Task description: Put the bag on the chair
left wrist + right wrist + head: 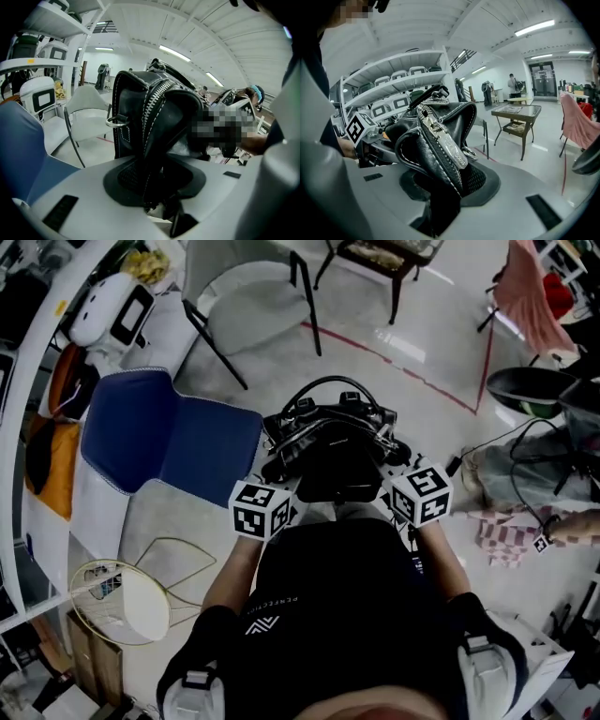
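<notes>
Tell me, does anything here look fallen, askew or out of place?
Only one thing: the gold wire-frame stand at the head view's lower left seems to lie tipped on the floor. The black bag and blue chair look normal.

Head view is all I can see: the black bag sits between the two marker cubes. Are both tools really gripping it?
Observer: Yes for the left. The left gripper view shows the left tool shut on the bag, with its pads pinching the zippered edge.
Operator: And the right one?
Observer: The right gripper view shows the right tool shut on the stitched edge, just below a metal plate by the zipper.
Operator: Any hardware on the side facing away from me?
Observer: A metal ring sticks out from the bag's side in the left gripper view.
</notes>
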{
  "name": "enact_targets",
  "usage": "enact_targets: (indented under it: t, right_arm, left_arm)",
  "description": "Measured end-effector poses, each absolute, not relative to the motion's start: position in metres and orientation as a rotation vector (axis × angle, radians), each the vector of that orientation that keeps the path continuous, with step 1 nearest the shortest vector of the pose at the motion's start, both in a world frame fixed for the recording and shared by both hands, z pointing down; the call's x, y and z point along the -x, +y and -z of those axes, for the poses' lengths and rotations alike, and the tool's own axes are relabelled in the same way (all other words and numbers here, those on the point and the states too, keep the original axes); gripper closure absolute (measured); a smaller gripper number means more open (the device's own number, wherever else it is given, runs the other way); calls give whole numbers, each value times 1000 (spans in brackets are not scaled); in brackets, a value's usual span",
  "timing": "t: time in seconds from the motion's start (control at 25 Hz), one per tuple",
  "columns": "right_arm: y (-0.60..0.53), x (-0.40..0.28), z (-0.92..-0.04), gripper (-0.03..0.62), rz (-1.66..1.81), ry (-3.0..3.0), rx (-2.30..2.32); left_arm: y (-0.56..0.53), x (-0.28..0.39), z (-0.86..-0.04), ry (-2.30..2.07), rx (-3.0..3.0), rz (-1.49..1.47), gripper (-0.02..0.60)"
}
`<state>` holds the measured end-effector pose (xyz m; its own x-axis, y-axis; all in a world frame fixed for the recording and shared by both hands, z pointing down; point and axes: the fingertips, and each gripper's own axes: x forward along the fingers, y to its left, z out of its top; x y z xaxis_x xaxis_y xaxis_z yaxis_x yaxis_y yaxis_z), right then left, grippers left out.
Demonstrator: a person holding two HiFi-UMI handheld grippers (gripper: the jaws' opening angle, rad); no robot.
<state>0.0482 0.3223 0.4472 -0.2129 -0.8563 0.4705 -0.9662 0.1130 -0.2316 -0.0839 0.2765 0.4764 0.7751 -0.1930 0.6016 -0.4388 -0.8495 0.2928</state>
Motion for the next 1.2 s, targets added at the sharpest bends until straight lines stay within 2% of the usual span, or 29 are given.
enact_targets:
  t: [0.68,1.2]
  right_arm:
    - [216,-149,-431,473,-677,-2282,-1635]
    - [139,-157,-431,474,-642,-2308,-1531]
  left_arm:
    - [191,-12,-465,-712,-2474,-718,453]
    - [123,-20,-470,-799,-2419,-649,453]
